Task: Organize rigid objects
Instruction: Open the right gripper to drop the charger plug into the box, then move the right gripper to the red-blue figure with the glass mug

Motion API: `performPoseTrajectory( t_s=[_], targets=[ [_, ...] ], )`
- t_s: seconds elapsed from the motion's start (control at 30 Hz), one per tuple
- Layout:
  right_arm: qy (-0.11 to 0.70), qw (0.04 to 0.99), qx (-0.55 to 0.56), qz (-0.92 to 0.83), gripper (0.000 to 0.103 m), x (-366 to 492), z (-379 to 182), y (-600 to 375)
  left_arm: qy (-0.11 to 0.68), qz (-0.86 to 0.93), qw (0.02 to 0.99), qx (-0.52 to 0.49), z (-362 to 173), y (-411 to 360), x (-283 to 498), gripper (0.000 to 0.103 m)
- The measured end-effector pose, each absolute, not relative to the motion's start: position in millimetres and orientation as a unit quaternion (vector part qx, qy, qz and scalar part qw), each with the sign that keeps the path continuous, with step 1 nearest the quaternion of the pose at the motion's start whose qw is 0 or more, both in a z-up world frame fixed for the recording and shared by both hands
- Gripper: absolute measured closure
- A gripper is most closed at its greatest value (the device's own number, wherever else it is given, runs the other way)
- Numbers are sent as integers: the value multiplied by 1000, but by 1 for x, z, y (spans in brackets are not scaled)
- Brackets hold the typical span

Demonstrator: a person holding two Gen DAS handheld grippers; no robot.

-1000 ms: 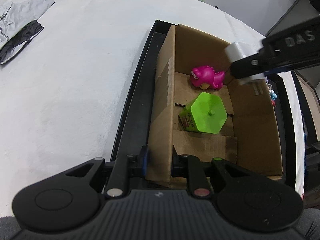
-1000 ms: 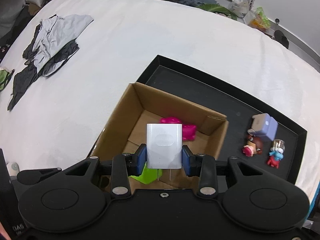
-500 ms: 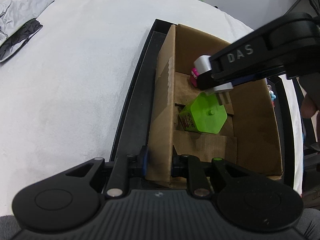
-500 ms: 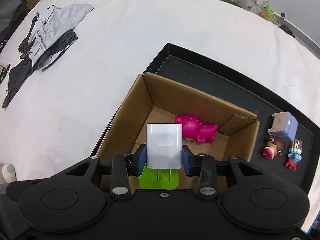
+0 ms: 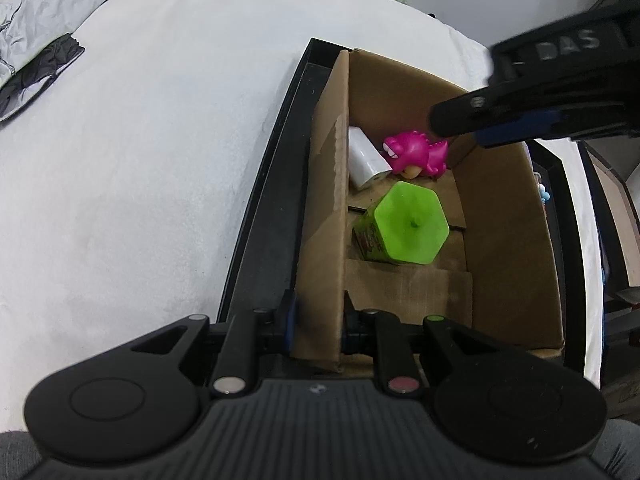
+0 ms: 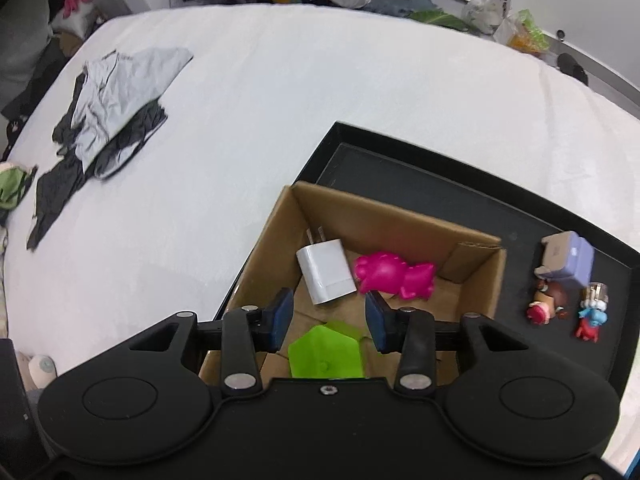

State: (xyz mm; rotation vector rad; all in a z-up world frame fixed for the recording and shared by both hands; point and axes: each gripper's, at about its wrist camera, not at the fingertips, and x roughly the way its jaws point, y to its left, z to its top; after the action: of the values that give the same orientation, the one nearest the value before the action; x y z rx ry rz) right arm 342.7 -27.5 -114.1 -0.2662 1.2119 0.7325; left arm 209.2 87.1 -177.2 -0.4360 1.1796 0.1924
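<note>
Landmark: cardboard box (image 6: 472,280) sitting in the black tray (image 6: 520,216) on the white table (image 6: 300,100)
Left gripper (image 5: 316,320): jaws closed on the near end of the box's left wall, holding the box in place
Right gripper (image 6: 328,318): jaws apart with nothing between them, poised above the box's near half
White charger plug (image 6: 326,272): lying flat on the box floor against the left wall, toward the far end, prongs aimed at the far left corner; free of both grippers
Pink dinosaur toy (image 6: 394,276): just right of the charger, apparently touching it, also at the far end of the box
Green hexagonal container (image 5: 404,228): mid-box, nearer than the charger, directly under the right gripper
Still outside the box: lavender block (image 6: 568,260) and small figurines (image 6: 568,308), on the tray floor to the right of the box
Key relation: those loose pieces lie to the right of the open right jaws, past the box's right wall; the right gripper is much the nearer, the left being occupied with the box
Likely next move: swing the right gripper rightward over the wall and down onto one tray item
</note>
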Motion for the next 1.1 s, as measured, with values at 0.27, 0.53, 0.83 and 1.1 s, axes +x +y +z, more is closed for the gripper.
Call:
performPoseTrajectory(
  t_s=[0.27,0.53,0.83,1.1],
  targets=[
    [550,760,-102,330,62,349,-100,-56,552,95,803,-203,-178,86,210,85],
    [549,765,-89,325,58,358,-88,-88,553,99,803,-199,-176,83,212,85],
    [545,775,-93,307,51,371,-81,-132,554,103,803,-196,-174,82,210,85],
    [546,781,-84,293,43,379,-87,-167,553,103,806,-187,-172,78,210,85]
  ],
)
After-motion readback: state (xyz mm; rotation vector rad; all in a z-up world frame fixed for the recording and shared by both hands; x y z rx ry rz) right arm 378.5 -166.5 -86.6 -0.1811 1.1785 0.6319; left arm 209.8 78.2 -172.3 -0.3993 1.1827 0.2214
